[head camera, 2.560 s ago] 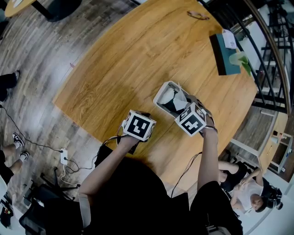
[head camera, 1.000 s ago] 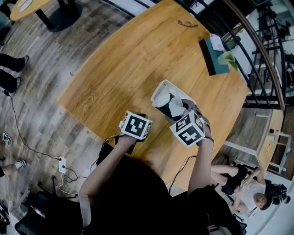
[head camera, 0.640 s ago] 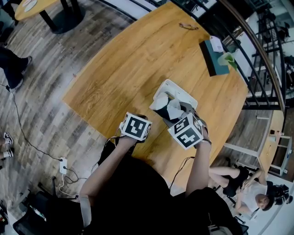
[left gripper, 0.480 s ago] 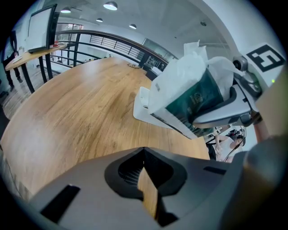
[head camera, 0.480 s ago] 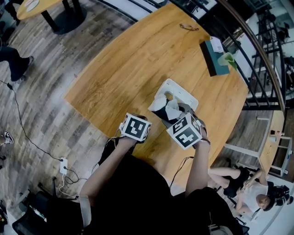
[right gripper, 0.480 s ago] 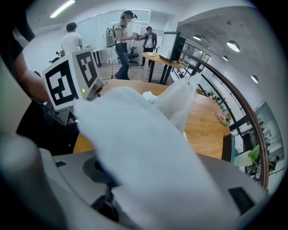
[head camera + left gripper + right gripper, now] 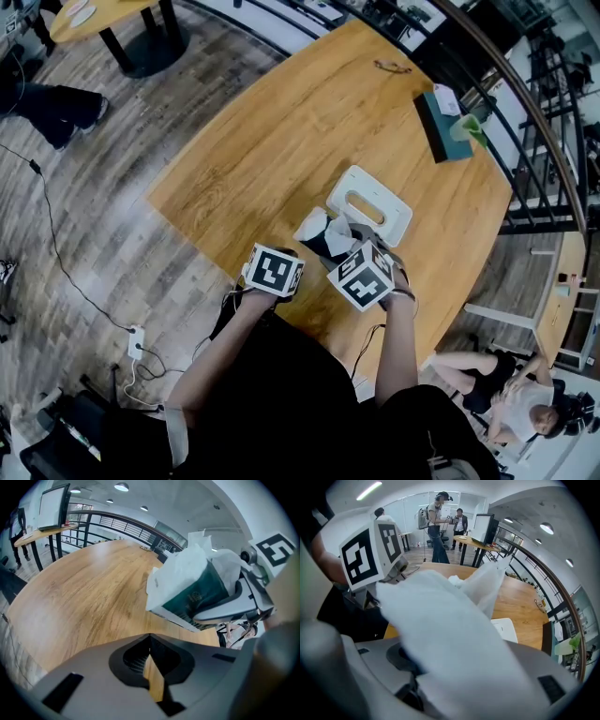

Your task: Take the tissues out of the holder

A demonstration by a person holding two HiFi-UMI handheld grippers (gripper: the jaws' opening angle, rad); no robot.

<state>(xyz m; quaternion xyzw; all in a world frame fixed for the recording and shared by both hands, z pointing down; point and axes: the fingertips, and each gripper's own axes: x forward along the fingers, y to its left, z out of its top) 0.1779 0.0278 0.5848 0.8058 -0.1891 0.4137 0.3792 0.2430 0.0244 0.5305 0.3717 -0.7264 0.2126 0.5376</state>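
The white tissue holder (image 7: 368,202) lies flat on the wooden table (image 7: 281,122), slot side up, and shows again as a white slab (image 7: 504,630) past my right jaws. My right gripper (image 7: 336,246) is shut on the tissue pack (image 7: 319,230), a dark green wrapper with white tissue spilling out, held just off the holder's near end. That pack (image 7: 192,590) hangs above the table in the left gripper view and fills the right gripper view (image 7: 454,634). My left gripper (image 7: 151,644) is shut with nothing in it, low over the table's near edge, left of the pack.
A dark green tissue box (image 7: 441,127) and a small brown object (image 7: 392,67) lie at the table's far side, by a black railing (image 7: 553,103). A power strip with cables (image 7: 137,342) lies on the floor. People stand at another table (image 7: 440,522).
The pack has come out of the holder toward me in the right gripper. The holder has dropped flat on the table with its slot up. The left gripper has barely moved.
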